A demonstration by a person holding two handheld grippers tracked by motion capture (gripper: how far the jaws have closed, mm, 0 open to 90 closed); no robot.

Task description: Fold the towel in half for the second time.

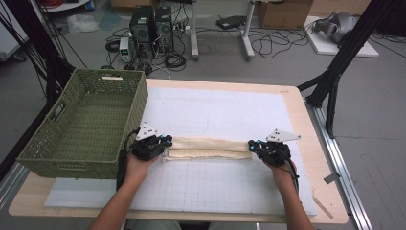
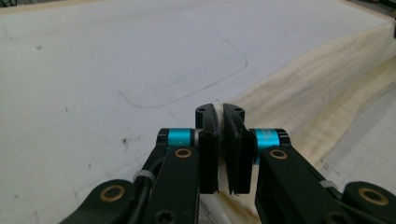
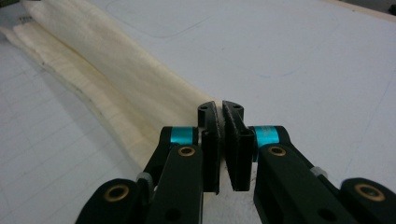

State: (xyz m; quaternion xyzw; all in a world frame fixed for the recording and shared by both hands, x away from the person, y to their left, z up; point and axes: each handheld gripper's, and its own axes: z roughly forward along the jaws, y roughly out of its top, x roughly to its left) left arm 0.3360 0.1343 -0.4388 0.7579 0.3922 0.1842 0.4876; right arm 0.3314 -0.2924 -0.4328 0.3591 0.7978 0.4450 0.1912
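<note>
A cream cloth [image 1: 208, 147], folded into a long narrow strip, lies across the white mat [image 1: 215, 108]. My left gripper [image 1: 165, 141] is at the strip's left end and my right gripper [image 1: 252, 145] at its right end. In the left gripper view the jaws [image 2: 220, 112] stand pressed together over the end of the cloth [image 2: 317, 88], which runs away to the upper right. In the right gripper view the jaws [image 3: 220, 109] are likewise closed on the cloth [image 3: 116, 79], a thin edge of it between the pads.
A green woven basket [image 1: 140, 100] stands on the table's left side, close to my left gripper. The wooden table's right edge [image 1: 311, 143] lies just beyond the mat. Computers, cables and black frame legs are on the floor behind.
</note>
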